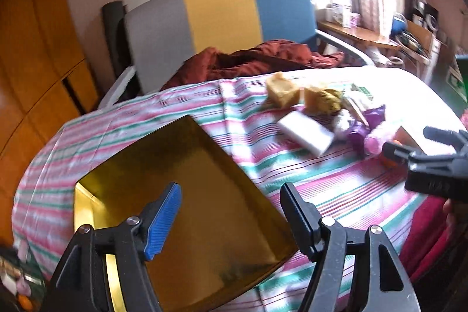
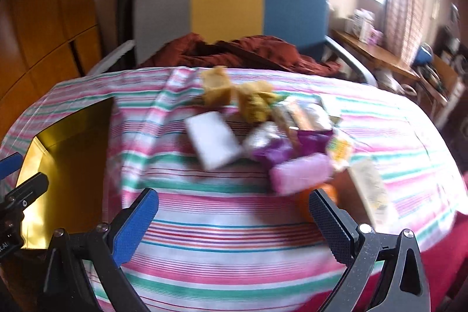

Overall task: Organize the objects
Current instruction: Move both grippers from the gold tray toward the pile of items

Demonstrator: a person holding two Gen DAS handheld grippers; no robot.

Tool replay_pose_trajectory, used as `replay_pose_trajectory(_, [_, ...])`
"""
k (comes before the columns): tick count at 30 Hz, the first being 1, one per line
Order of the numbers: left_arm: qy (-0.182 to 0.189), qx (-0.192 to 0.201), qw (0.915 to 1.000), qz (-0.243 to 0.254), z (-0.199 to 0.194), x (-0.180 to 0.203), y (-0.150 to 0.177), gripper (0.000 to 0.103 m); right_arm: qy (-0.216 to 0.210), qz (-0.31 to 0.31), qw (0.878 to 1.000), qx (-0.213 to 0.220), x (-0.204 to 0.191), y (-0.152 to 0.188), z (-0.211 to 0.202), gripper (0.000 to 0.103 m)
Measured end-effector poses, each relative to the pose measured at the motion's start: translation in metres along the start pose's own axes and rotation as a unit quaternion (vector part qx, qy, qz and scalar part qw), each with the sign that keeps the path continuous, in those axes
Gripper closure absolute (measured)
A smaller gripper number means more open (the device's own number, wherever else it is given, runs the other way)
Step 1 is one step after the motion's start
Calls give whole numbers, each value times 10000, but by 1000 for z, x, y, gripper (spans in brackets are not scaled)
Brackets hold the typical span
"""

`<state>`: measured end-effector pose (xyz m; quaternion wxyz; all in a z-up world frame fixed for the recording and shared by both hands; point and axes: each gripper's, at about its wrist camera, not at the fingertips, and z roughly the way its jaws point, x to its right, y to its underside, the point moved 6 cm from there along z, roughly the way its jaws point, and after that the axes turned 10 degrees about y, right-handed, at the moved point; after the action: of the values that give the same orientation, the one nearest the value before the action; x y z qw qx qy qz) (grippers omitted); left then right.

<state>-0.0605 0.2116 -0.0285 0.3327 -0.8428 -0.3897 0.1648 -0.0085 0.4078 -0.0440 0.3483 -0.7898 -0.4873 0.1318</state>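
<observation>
Left gripper (image 1: pixel 231 212): jaws apart, nothing between them; directly beneath and ahead of the gap sits the gold tray (image 1: pixel 201 212), whose visible interior shows no object in it. Right gripper (image 2: pixel 234 221): jaws wide apart, also empty, with only striped tablecloth (image 2: pixel 222 230) between them. Just past the right jaw tip, partly hidden by it, is an orange round object (image 2: pixel 304 203), likely a fruit. Ahead of the gap and slightly toward the right jaw lies a pink block (image 2: pixel 301 171), then a purple wrapper (image 2: pixel 280 151); ahead and toward the left jaw, a white block (image 2: pixel 213 139). Farther on are two yellowish sponge-like lumps (image 2: pixel 216 89), and beyond the right jaw a pale flat packet (image 2: pixel 371 189). The tray lies well off to the left jaw's outer side in the right wrist view. Beyond the table's far edge: a rumpled red cloth (image 2: pixel 248 51) on a grey, yellow and blue chair (image 2: pixel 228 5). Judgement: sorting is barely begun, if at all; the whole pile remains loose on the cloth, presumably bound for the tray. Labels: motion blur makes all packet print unreadable; only faint white lettering shows on a gripper body, not legible.
</observation>
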Motion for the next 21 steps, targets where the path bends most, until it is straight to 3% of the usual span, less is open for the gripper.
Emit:
replay_pose_trajectory(9, [96, 16, 9980, 627, 16, 42, -18, 32, 402, 491, 9977, -249, 76, -4, 8, 0])
replay_pose_trajectory(21, [300, 3, 9947, 987, 34, 73, -33, 31, 363, 674, 9943, -741, 119, -5, 27, 0])
